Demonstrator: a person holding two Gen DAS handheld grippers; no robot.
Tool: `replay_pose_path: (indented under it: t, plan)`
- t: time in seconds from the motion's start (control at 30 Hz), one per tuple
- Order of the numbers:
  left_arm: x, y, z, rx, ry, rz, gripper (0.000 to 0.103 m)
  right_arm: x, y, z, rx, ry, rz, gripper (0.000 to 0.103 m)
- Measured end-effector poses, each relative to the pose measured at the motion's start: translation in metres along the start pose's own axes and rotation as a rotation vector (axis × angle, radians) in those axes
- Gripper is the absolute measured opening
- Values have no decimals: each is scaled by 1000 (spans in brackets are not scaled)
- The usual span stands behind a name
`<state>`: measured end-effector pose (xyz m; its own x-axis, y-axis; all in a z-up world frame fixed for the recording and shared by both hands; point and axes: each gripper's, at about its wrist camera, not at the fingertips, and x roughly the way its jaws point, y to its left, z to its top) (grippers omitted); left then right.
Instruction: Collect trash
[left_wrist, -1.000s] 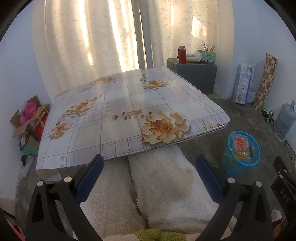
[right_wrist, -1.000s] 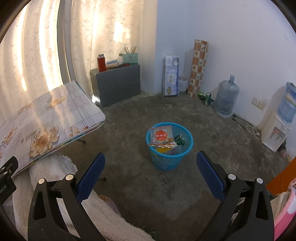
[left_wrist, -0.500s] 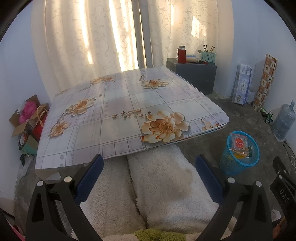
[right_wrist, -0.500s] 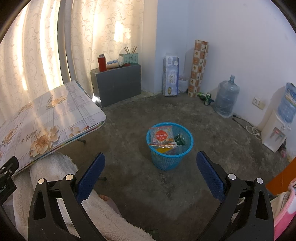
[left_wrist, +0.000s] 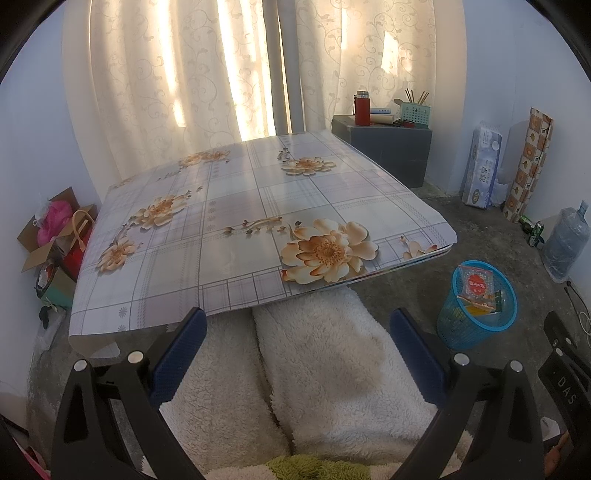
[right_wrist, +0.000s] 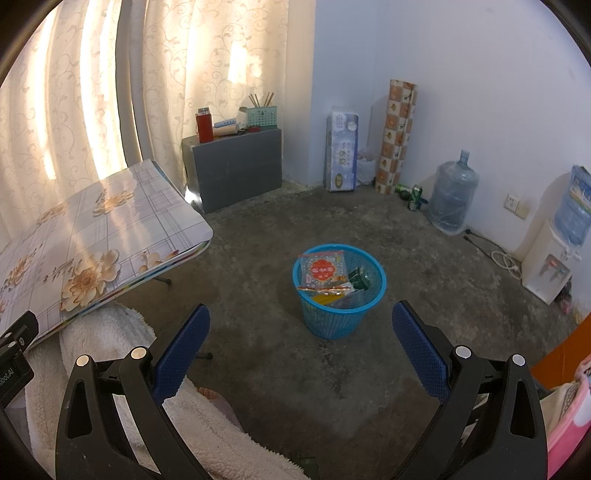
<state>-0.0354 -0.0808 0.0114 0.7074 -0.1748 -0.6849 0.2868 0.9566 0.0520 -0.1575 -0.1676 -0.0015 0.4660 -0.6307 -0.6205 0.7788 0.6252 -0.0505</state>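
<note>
The low table (left_wrist: 258, 221) with its floral cover is showing no wrappers, so the risk is calling the job done while trash is hiding outside both views. The blue basket (right_wrist: 340, 295) is standing on the concrete floor (right_wrist: 424, 258) well apart from the table, holding the collected trash: a red-and-white snack packet (right_wrist: 323, 271), green and yellow wrappers. The left gripper (left_wrist: 295, 350) and right gripper (right_wrist: 301, 350) are both hanging wide apart, gripping nothing

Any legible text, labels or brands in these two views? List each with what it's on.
"DAS": on the black gripper body at the left view's right edge; letters before it are cut off.
"obotAI": on the black gripper body at the right view's left edge; start cut off.
Red-label snack wrapper in the blue basket: too small.
Tissue pack print: blurred.
</note>
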Motion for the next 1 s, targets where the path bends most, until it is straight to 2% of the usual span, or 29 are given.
replay_pose_path:
  t: [0.5, 1.0]
  plan:
    - [0, -4, -2, 7, 2, -9, 97, 0, -2, 1, -2, 0, 4, 95]
    - [3, -9, -1, 35, 13, -83, 97, -2, -4, 1, 19, 8, -8, 95]
